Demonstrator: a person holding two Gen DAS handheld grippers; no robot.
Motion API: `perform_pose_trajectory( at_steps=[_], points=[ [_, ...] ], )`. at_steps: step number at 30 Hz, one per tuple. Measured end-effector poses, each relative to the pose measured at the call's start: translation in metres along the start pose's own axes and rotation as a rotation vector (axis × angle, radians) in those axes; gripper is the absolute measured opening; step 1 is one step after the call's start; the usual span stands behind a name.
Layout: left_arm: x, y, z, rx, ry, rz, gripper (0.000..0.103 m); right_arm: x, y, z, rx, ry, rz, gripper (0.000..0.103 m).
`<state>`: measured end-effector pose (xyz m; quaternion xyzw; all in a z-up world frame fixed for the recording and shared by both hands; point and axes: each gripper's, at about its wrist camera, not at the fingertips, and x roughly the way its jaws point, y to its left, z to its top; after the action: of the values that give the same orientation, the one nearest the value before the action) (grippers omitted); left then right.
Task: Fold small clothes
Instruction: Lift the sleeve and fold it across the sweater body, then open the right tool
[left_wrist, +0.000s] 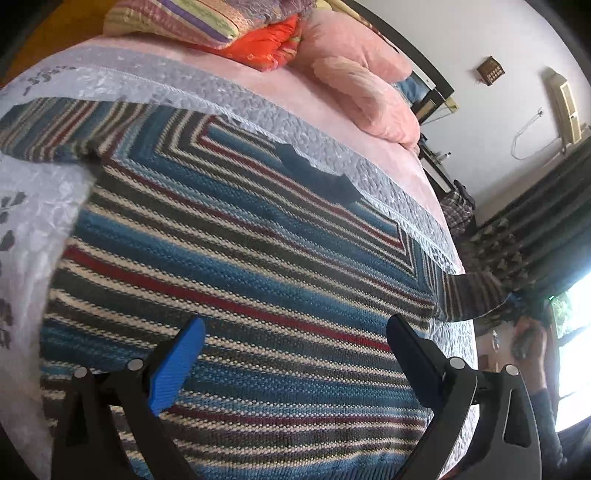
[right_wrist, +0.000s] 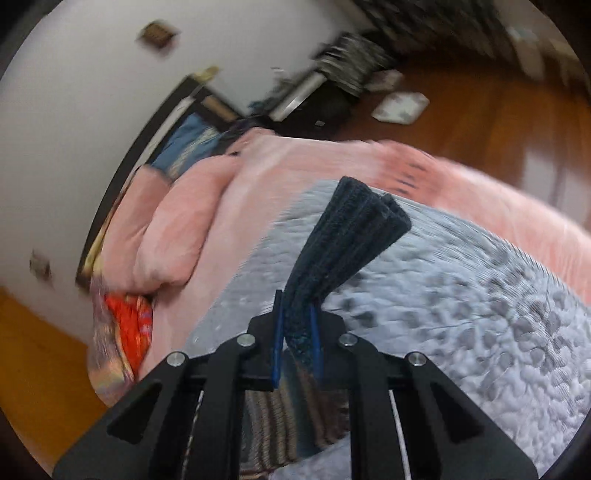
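Observation:
A knitted sweater (left_wrist: 240, 258) with blue, red, cream and dark stripes lies spread flat on a grey quilt (left_wrist: 37, 206), its navy collar (left_wrist: 317, 177) toward the far side. One sleeve (left_wrist: 55, 125) stretches out to the left. My left gripper (left_wrist: 295, 325) hovers open just over the sweater's body, nothing between its fingers. The other sleeve (left_wrist: 469, 295) is drawn off to the right toward a hand (left_wrist: 528, 343). In the right wrist view my right gripper (right_wrist: 295, 310) is shut on that sleeve, whose navy ribbed cuff (right_wrist: 354, 229) sticks out past the blue pads (right_wrist: 277, 332).
Pink pillows and a blanket (left_wrist: 354, 74) are piled at the bed's head, with an orange cloth (left_wrist: 266, 48) and striped bedding (left_wrist: 177, 18) beside them. Wooden floor (right_wrist: 480, 110) lies past the bed edge. Dark patterned curtains (left_wrist: 535, 229) hang by a bright window.

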<state>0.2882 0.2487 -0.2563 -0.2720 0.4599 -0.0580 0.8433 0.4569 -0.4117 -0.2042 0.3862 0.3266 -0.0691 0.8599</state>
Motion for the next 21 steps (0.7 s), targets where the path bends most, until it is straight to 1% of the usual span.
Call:
perform_pose_trajectory(
  at_steps=[3, 5, 6, 9, 12, 14, 15, 18, 19, 21],
  points=[
    [-0.011, -0.004, 0.005, 0.005, -0.001, -0.010, 0.099, -0.006, 0.074, -0.025, -0.156, 0.001, 0.004, 0.011],
    [-0.016, -0.007, 0.010, 0.021, -0.001, -0.013, 0.099, -0.004, 0.108, -0.043, -0.230, 0.013, 0.009, 0.011],
    [-0.019, -0.009, 0.013, 0.033, 0.001, -0.014, 0.099, -0.001, 0.132, -0.058, -0.287, 0.020, 0.011, 0.011],
    [-0.024, -0.017, 0.022, 0.074, 0.020, -0.033, 0.099, 0.004, 0.174, -0.093, -0.403, 0.029, 0.005, 0.011],
    [-0.026, -0.022, 0.031, 0.113, 0.017, -0.044, 0.099, 0.022, 0.217, -0.144, -0.567, 0.043, -0.030, 0.010],
    [-0.025, -0.024, 0.033, 0.121, 0.016, -0.053, 0.099, 0.035, 0.233, -0.174, -0.660, 0.054, -0.062, 0.010],
    [-0.024, -0.024, 0.036, 0.123, 0.015, -0.060, 0.099, 0.047, 0.243, -0.196, -0.731, 0.059, -0.091, 0.009],
    [-0.018, -0.025, 0.043, 0.124, 0.008, -0.069, 0.099, 0.072, 0.256, -0.246, -0.869, 0.085, -0.138, 0.009],
    [-0.015, -0.025, 0.047, 0.125, 0.007, -0.081, 0.099, 0.084, 0.261, -0.268, -0.932, 0.101, -0.162, 0.009],
    [-0.007, -0.024, 0.053, 0.116, 0.017, -0.104, 0.099, 0.102, 0.266, -0.304, -1.016, 0.129, -0.197, 0.009]
  ],
)
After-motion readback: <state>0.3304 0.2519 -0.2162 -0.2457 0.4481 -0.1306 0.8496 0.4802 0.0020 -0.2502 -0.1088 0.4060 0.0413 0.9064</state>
